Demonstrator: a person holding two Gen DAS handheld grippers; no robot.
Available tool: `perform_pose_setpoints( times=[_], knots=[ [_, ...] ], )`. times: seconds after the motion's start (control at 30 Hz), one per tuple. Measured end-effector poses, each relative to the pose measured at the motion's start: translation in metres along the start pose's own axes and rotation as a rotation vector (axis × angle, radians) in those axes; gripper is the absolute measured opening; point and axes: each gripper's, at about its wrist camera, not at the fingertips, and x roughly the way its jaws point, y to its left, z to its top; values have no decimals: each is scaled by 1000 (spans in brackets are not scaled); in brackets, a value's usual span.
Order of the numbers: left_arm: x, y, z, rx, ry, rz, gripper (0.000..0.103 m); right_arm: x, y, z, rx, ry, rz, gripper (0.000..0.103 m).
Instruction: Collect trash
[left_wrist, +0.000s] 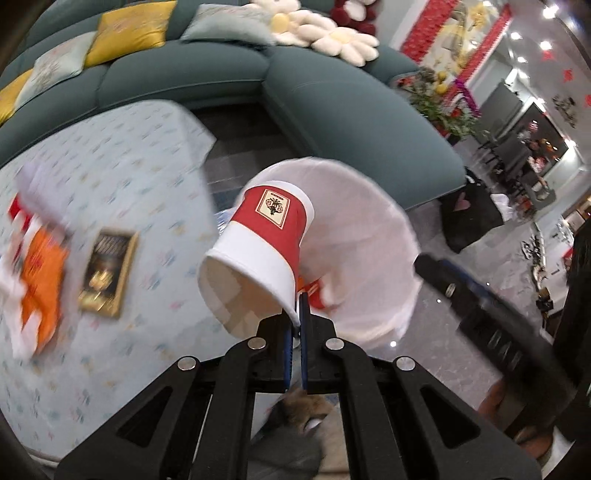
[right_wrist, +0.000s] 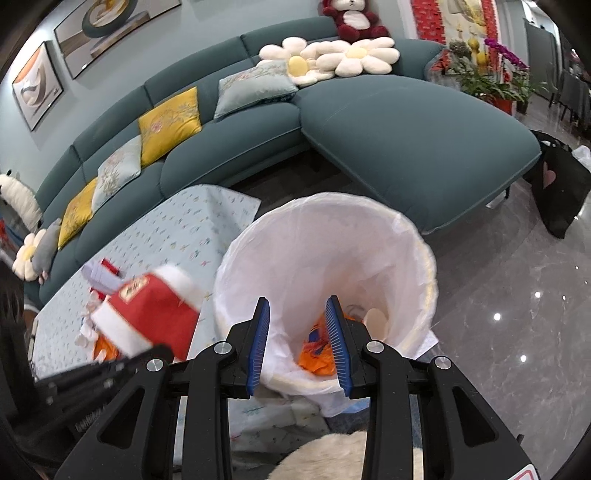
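A red and white paper cup (left_wrist: 266, 240) hangs tilted in front of me, its mouth toward the camera. My left gripper (left_wrist: 298, 310) is shut on its rim. Behind the cup stands a bin lined with a white bag (left_wrist: 369, 229). In the right wrist view the same cup (right_wrist: 147, 314) is blurred over the table, left of the bin (right_wrist: 406, 236). My right gripper (right_wrist: 297, 306) hovers over the bin's near side, open, with nothing between its blue pads. An orange wrapper (right_wrist: 317, 354) lies inside the bin. More trash, orange and white (left_wrist: 40, 280), sits on the table.
The table has a light blue patterned cloth (left_wrist: 122, 166) and carries a black and gold packet (left_wrist: 107, 273). A teal sofa (right_wrist: 406, 140) curves behind the table and bin. A black bag (right_wrist: 561, 184) stands on the glossy floor at the right.
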Motion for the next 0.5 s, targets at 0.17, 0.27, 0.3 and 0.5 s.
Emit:
perform_pose_setpoints(
  times=[0.17,0.27,0.3,0.5],
  knots=[
    [19,-31,25,49,7,-44,3,-5,-19,12,22,-28,-25,32],
    [31,-42,36,45,24,-63,19,-7,-29,17,36,-39,-35,32],
    [32,-43,37,34,32,-60,30,-7,-32,19,41,-41,-38,32],
    [24,-36,38,-3,-24,-6,56,-7,-36,21,50,-46,-39,33]
  ],
)
